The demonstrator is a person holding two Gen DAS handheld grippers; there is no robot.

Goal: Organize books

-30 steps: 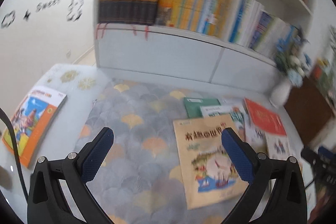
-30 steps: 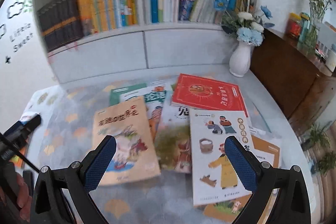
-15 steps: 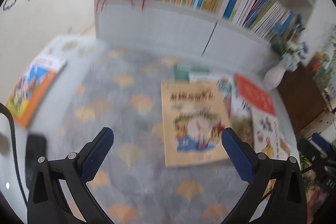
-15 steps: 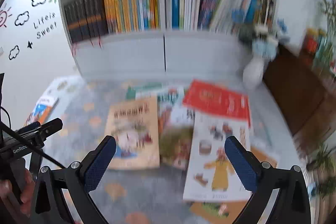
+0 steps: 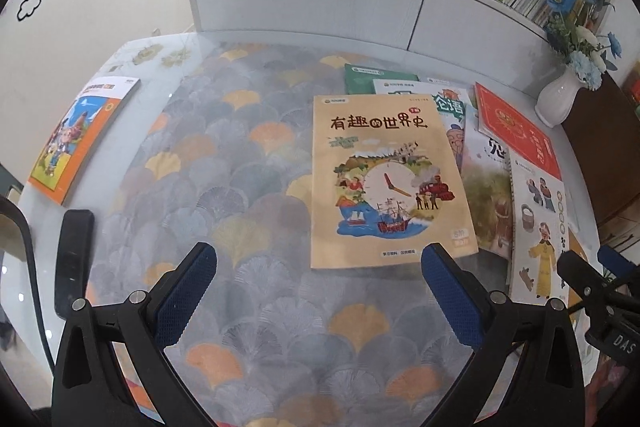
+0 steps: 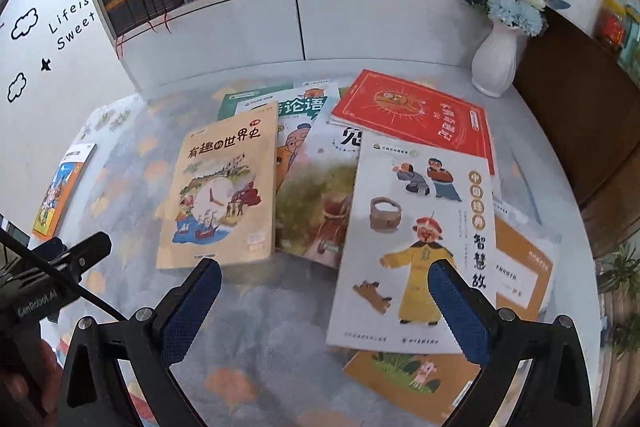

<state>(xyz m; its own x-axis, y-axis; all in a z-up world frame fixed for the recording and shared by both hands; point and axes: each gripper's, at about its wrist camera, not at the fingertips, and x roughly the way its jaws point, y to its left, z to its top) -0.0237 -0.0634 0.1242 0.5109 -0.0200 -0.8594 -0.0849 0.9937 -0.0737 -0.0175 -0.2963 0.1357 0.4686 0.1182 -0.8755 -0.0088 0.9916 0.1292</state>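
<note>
Books lie fanned in an overlapping heap on the table point(image 5: 132, 59), whose glossy top covers a grey and orange fan-patterned cloth point(image 5: 224, 163). Thin, flat paperbacks with glossy covers: a tan world-history book point(image 5: 384, 179) on the left of the heap, a white one with a yellow-robed figure point(image 6: 420, 227) lying over a red-covered book point(image 6: 416, 119) and an orange one, green covers tucked underneath. One orange-edged picture book point(image 5: 76, 135) sits well apart at the table's left edge, near a flat black phone point(image 5: 74, 255). Behind stand a white bookshelf point(image 6: 240, 23) packed with upright spines and a white ceramic vase point(image 6: 496, 59) of blue flowers. The left gripper point(image 5: 318, 291) and right gripper point(image 6: 326, 307) both hover spread wide, their ribbed blue pads empty.
</note>
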